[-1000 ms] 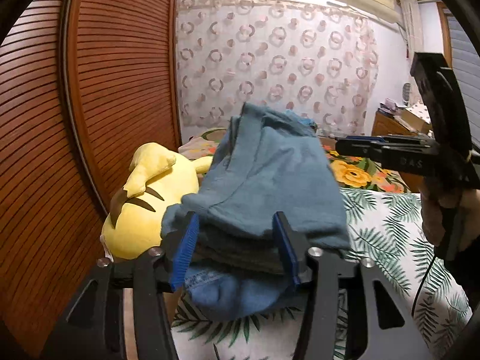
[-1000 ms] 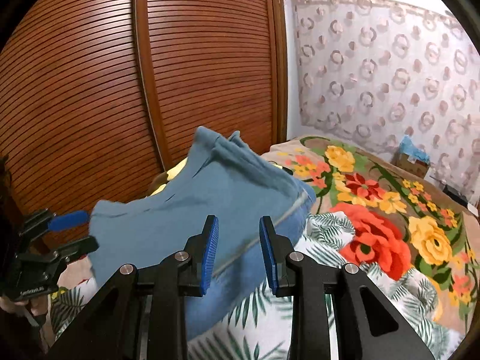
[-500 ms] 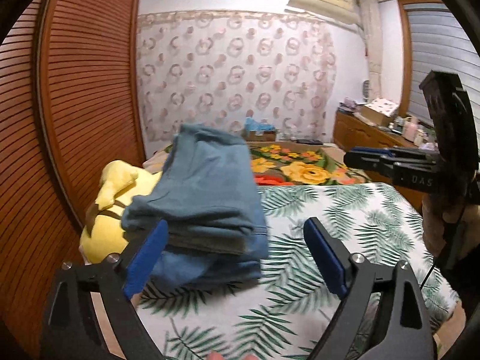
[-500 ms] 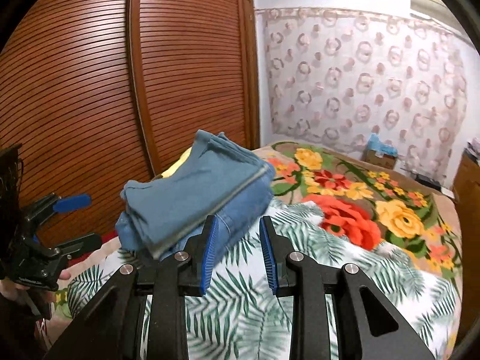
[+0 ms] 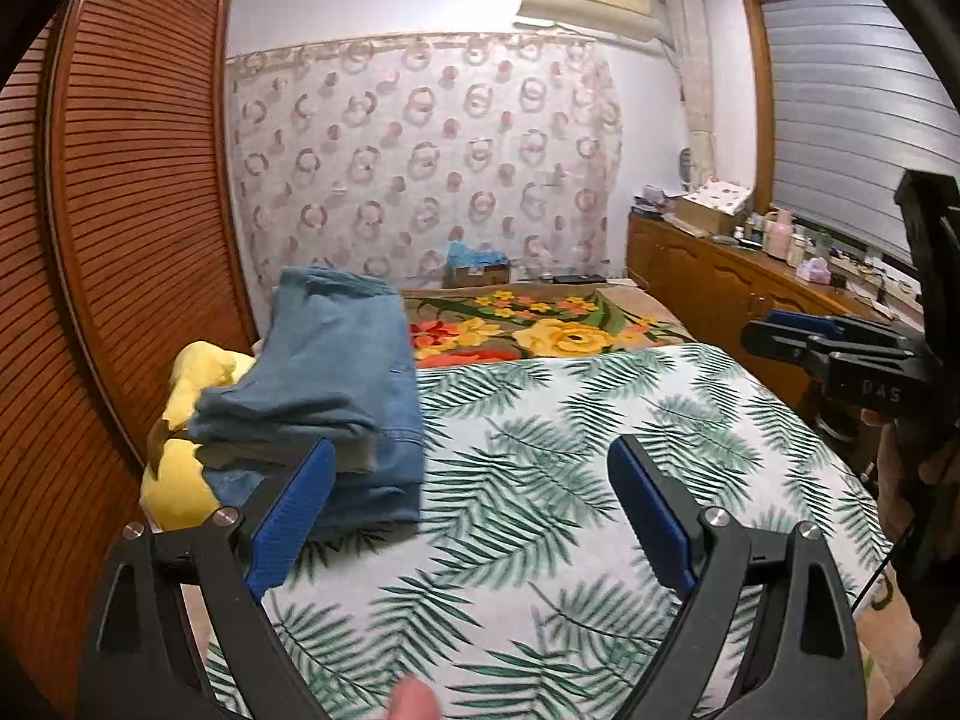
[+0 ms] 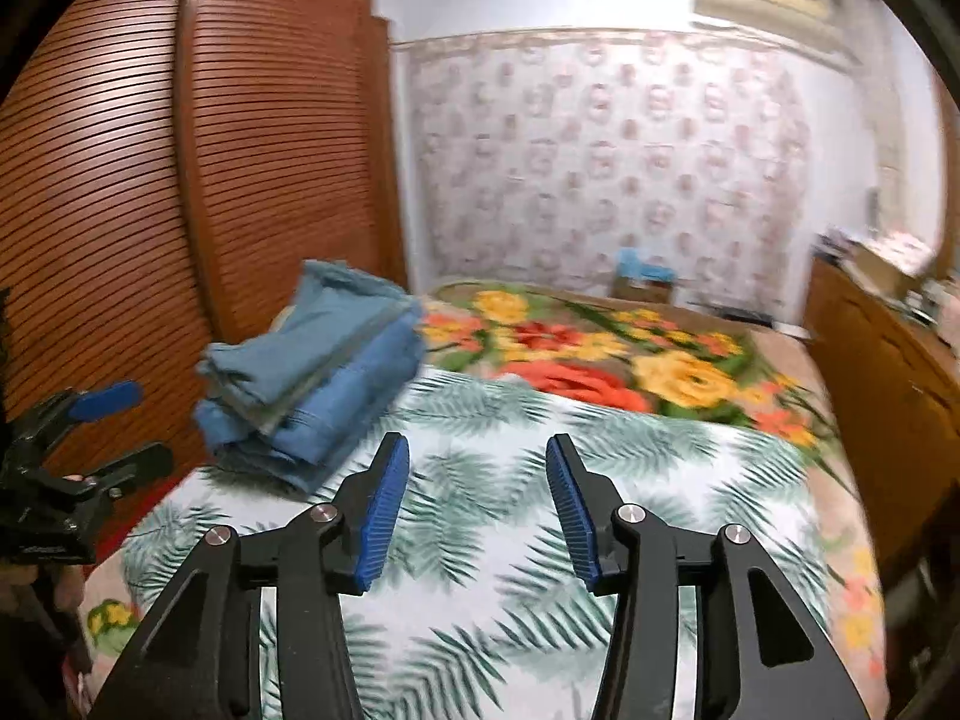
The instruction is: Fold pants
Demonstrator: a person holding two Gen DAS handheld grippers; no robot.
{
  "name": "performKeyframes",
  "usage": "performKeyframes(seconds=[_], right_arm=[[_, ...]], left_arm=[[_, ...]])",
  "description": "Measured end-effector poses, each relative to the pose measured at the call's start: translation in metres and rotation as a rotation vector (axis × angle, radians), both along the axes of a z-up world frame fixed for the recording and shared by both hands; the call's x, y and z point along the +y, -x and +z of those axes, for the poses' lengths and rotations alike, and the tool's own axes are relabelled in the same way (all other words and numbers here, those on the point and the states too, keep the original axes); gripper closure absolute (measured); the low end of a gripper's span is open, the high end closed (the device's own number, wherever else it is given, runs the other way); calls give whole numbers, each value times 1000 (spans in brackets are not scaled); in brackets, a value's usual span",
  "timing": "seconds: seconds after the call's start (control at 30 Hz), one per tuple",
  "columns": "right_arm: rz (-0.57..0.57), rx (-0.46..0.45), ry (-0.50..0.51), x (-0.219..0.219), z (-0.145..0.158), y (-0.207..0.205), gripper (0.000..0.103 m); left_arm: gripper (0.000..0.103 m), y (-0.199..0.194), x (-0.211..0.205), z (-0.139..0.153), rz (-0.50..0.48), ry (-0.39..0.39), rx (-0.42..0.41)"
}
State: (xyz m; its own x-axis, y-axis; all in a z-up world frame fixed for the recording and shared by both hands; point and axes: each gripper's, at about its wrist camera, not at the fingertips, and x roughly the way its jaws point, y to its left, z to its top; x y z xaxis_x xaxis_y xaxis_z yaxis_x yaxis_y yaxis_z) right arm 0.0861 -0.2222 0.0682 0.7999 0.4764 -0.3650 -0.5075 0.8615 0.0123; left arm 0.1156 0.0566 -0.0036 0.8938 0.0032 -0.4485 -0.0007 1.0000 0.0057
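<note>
pants (image 5: pixel 324 384): folded into a thick blue stack at the left of my left-wrist view, lying on the leaf-print sheet (image 5: pixel 540 456) near its left edge, part of the stack against the yellow plush toy (image 5: pixel 186 378); in the right-wrist view the same stack sits left of centre.
left gripper (image 5: pixel 468 516): jaws spread wide, nothing between them but sheet; the left pad's tip overlaps the stack's near corner in the picture, and i cannot tell whether it touches.
right gripper (image 6: pixel 477 504): jaws about half apart and empty, over bare sheet to the right of the stack.
risk, snag: if i drag the left gripper away low, that left pad could catch the near corner and peel the top layers open.
risk, slump: the stack looks uneven, its upper layers leaning toward the plush toy and the wooden slatted doors (image 5: pixel 132 240); i judge a nudge could slide it off the sheet's edge.
risk, blur: the right-wrist view is smeared, so i would not trust it for fine clearance.
change, left: a second ago the left jaws were closed around the stack's near end; they have just opened and the stack is now free.
change, right: its jaws have just been opening, with nothing between them, and the stack has shifted from centre to left in its view.
change, pants: then propped up and draped, now settled flat.
</note>
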Motion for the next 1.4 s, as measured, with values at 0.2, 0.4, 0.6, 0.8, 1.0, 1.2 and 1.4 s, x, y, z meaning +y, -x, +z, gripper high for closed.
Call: performKeyframes(seconds=[0.2,0.4,0.6,0.8,1.0,1.2,1.4], right_arm=[[-109,-17,-20,-21,-1,59,51],[-152,-40,-40,-23,4,100,51],[-184,-77,-46,-17,9,129,51],[-190,-118,-64,-17,4,142,51],[-193,-137,-66,-15,-6,146,51],[-196,-137,-65,-14,-10,144,51],[-192,-144,-66,-17,-12,143,51]], left_arm=[[11,15,-30,3,-9,-24,2],[11,28,-43,15,-34,18,-27],[11,37,-56,30,-43,5,-52],[11,50,-59,46,-45,9,-94],[11,56,-56,54,-36,15,-109],[11,57,-56,54,-32,14,-111],[11,58,-53,56,-30,17,-111]])
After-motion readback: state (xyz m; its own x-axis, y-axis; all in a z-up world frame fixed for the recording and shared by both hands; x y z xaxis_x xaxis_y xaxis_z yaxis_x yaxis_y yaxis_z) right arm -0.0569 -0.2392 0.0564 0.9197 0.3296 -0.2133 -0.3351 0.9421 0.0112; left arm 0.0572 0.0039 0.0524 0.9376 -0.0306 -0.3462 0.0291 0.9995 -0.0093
